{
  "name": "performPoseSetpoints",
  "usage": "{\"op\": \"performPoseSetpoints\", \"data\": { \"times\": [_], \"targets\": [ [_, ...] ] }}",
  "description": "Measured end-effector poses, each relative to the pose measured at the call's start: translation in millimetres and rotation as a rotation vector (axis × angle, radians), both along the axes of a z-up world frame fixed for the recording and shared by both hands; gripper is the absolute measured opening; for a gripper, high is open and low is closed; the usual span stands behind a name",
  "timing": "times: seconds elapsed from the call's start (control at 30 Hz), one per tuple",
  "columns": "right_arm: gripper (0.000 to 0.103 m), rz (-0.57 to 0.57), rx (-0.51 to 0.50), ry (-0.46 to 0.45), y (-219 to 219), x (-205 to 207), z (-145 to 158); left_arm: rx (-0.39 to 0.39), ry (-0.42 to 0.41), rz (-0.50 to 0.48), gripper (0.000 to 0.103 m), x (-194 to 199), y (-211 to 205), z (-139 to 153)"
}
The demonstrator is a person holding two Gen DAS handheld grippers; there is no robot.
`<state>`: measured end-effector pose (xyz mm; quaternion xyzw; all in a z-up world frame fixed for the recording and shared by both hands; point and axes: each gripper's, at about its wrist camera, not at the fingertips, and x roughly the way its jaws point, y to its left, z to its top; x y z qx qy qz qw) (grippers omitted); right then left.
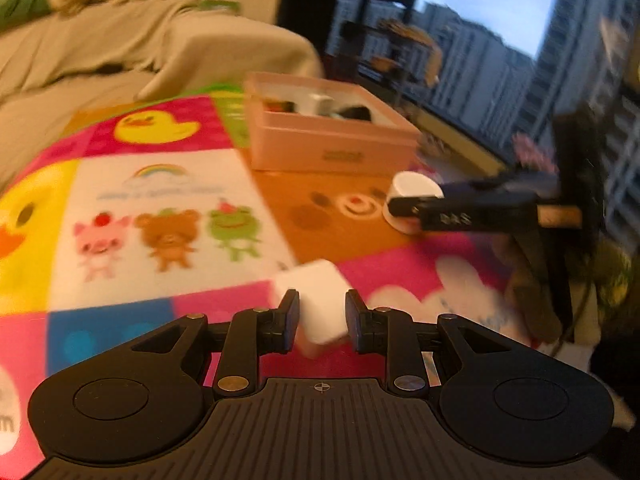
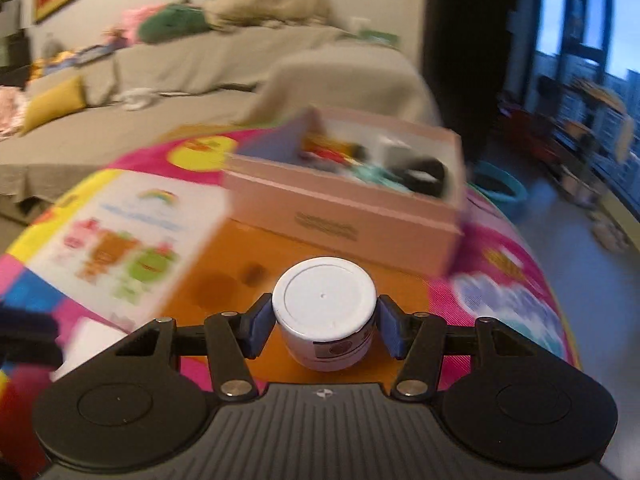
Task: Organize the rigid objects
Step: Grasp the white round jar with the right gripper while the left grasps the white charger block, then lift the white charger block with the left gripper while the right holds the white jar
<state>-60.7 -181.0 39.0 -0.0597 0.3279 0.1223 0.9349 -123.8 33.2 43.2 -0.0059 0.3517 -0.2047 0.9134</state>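
Two hand-held grippers clamp one white block [image 1: 320,300] and one white jar [image 2: 325,312] before one pink box [image 2: 344,204].

Both wrist cams sat close over the cartoon mat [image 1: 160,200], angled down and forward. Both views shared the pink box [image 1: 332,148] [image 2: 344,216]; left view also caught the right gripper [image 1: 404,212].

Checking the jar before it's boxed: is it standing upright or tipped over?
Upright. The white jar stands on its base on the play mat, flat lid facing up, between the right claw's pads.
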Motion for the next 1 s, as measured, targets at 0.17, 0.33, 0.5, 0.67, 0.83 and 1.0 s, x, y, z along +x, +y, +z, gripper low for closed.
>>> {"op": "performPoseSetpoints", "data": {
  "times": [0.17,0.33,0.5,0.67,0.83,1.0],
  "targets": [
    [0.065,-0.054,0.025,0.030,-15,0,-23,0.138,-0.075,-0.024,0.029,-8,-32,-4],
    [0.078,-0.077,0.092,0.033,-25,1,-24,0.173,-0.087,-0.050,0.039,-5,-47,-6],
    [0.079,-0.085,0.135,0.037,-30,1,-24,0.186,-0.089,-0.054,0.042,-4,-56,-6],
    [0.080,-0.085,0.141,0.036,-30,1,-24,0.193,-0.101,-0.019,0.042,-8,-55,-2],
    [0.081,-0.086,0.157,0.038,-32,1,-24,0.203,-0.094,0.079,0.041,-11,-42,-7],
    [0.081,-0.089,0.162,0.034,-33,1,-24,0.256,-0.138,0.080,0.043,-14,-47,-7]
  ]
}}
